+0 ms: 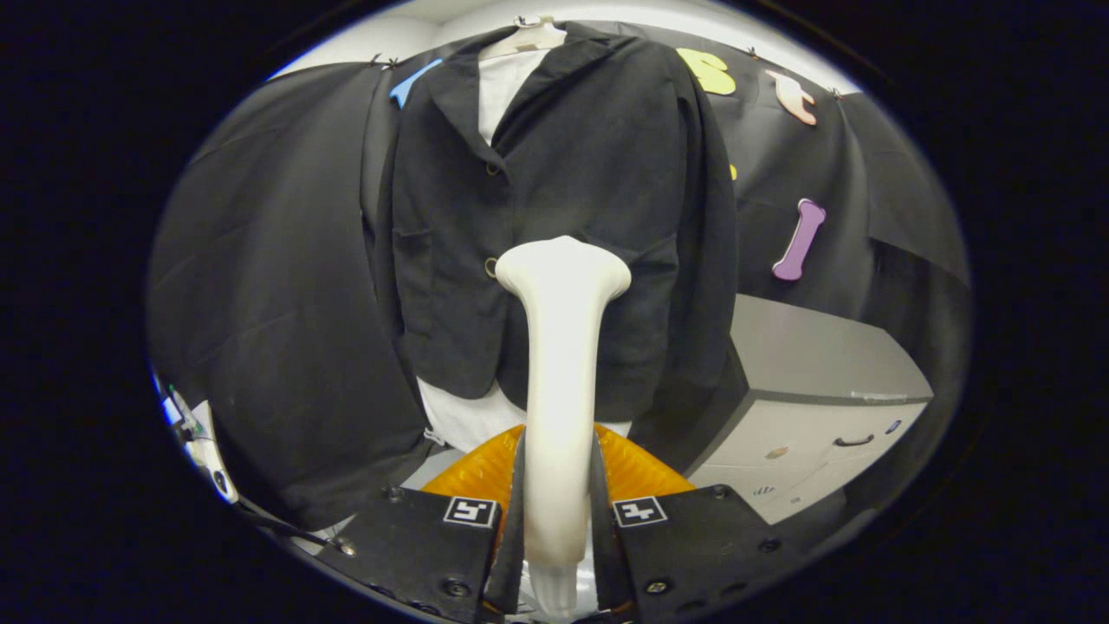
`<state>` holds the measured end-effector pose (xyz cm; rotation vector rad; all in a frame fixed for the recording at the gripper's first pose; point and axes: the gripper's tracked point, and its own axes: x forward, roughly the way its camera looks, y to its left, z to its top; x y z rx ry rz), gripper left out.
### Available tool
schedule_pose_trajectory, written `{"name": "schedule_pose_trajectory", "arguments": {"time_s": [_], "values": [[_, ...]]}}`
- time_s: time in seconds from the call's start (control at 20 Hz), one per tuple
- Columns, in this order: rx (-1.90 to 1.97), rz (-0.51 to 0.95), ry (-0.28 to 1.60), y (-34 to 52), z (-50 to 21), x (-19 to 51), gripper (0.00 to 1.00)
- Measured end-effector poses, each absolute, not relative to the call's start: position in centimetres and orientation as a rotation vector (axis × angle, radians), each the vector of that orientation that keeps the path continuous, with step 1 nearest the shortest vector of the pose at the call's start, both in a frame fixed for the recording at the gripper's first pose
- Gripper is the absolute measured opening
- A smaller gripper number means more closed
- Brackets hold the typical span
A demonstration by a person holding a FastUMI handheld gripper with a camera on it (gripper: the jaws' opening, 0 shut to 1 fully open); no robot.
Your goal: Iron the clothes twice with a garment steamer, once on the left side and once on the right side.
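Gripper view: the gripper [559, 529] pinches the handle of a white plastic garment steamer [561, 347] between both fingers. Its flared head lies against the front of a black buttoned jacket [572, 173] hanging over a white shirt [501, 82], beside a grey drawer cabinet [814, 381].

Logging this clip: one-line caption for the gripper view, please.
Gripper shut on white garment steamer, its head against the front of a dark jacket on a hanger.
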<state>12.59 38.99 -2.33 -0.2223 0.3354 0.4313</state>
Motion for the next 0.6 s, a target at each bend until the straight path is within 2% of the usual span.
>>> {"name": "schedule_pose_trajectory", "arguments": {"time_s": [0.3, 0.6], "values": [[-0.228, 0.414, 0.423, 38.0, -5.9, 12.6, 0.36], [-0.22, 0.415, 0.44, 37.6, -6.3, 12.5, 0.36]]}}
